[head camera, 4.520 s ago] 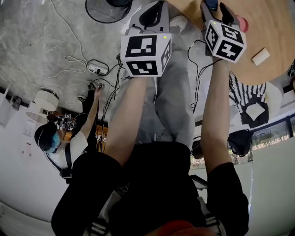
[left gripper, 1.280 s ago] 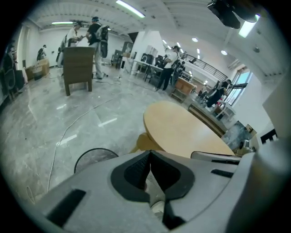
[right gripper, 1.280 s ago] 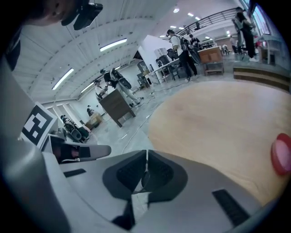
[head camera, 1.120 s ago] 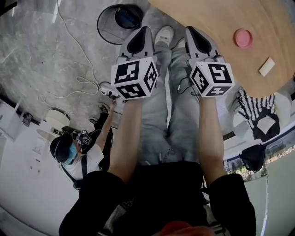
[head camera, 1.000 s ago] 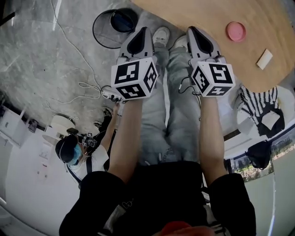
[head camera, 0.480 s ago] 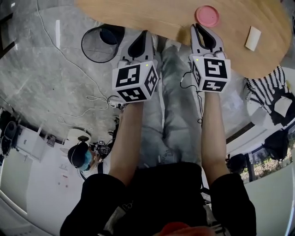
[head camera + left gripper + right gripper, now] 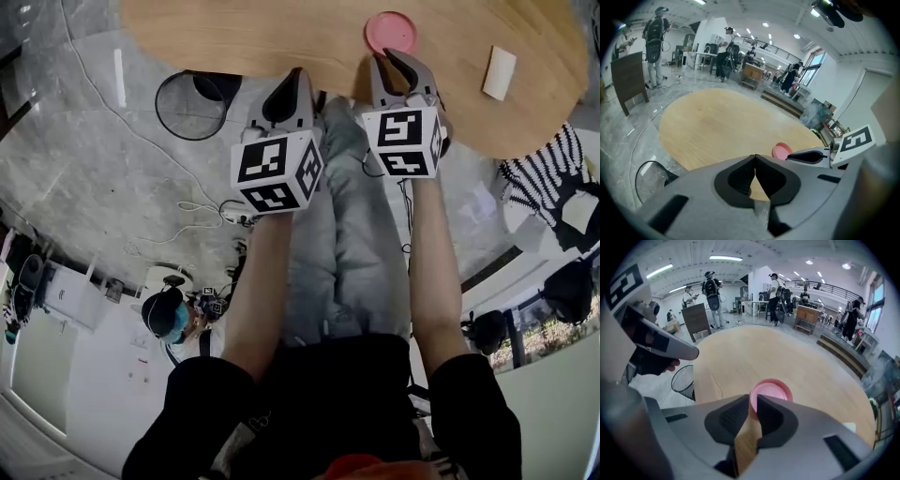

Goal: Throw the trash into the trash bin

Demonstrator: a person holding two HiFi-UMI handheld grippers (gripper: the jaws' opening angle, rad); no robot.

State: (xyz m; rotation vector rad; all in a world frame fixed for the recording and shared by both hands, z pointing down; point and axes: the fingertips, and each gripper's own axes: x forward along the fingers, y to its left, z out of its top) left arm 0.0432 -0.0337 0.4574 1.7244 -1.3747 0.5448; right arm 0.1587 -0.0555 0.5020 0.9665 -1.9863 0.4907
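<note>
trash bin [image 7: 190, 105] beside table [image 7: 234, 33], contents unclear

Table [image 7: 234, 37] — top edge cut off

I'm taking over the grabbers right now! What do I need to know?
Grippers: the left gripper is shut and empty, near the table edge. The right gripper is shut and empty, aimed at the pink disc, just short of it.
Things: the pink disc and a white piece lie on the table. The trash bin stands on the floor to your left.
Done: nothing picked up.
Left: grab the disc, likely the white piece too, and drop them in the bin.
</note>
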